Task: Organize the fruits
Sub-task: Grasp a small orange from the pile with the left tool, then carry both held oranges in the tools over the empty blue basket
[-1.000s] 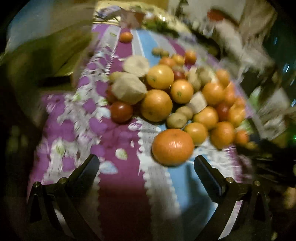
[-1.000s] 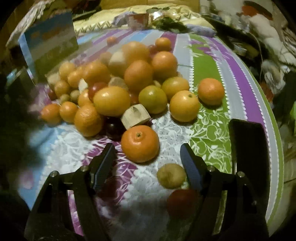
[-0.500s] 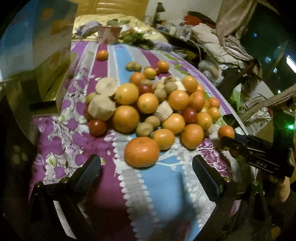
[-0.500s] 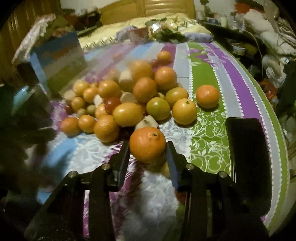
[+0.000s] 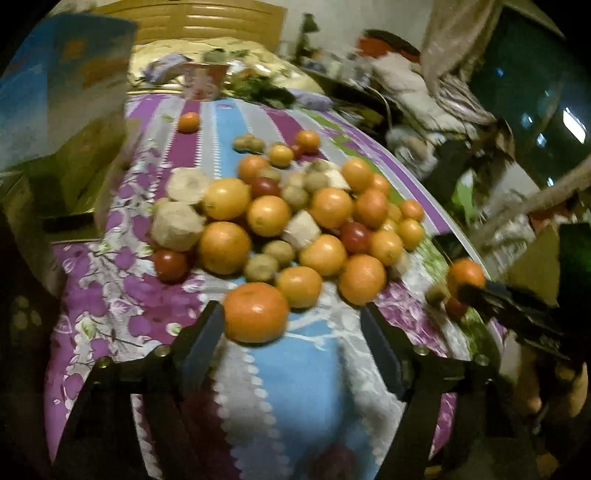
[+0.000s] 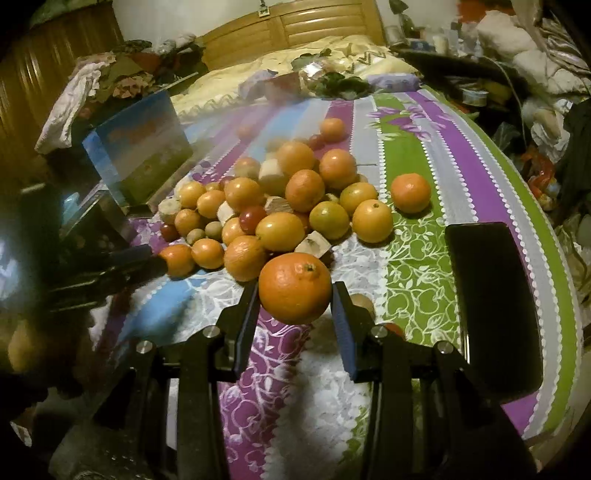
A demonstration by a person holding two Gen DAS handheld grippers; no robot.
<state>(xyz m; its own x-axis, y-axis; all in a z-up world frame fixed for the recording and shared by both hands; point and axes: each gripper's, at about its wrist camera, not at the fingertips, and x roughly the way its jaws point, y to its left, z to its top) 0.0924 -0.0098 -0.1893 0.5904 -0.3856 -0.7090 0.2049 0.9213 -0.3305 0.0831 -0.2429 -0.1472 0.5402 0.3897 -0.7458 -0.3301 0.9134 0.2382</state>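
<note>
Printed cloth [image 6: 413, 258] over the bed, matt, striped and flowered. Dimpled, faintly glossy peel on the orange [image 6: 294, 291]. Smooth shiny skin on the small red fruits [image 6: 252, 218]. Matt black plastic fingers [image 6: 246, 325] with bright metal screws. Glossy black phone [image 6: 491, 306]. Varnished slatted wood headboard [image 6: 295, 26]. Printed cardboard box [image 6: 140, 147].

Heap: mixed pile of round orange citrus, small red tomatoes and pale cut chunks [image 6: 273, 206] lies mid-surface on the striped floral cloth [image 6: 413, 273].
Left of heap: upright printed cardboard box [image 6: 140, 147] — just beside the pile's edge.
Right of heap: lone orange mandarin [image 6: 410, 192], apart from the pile; nearer the camera, flat dark phone-like slab [image 6: 491, 306] by the surface's right rim.
Front of heap: large dimpled orange [image 6: 294, 287] between the right gripper [image 6: 295, 310] pads, above the cloth.
Behind: wooden headboard [image 6: 295, 26] beyond the bedding.
</note>
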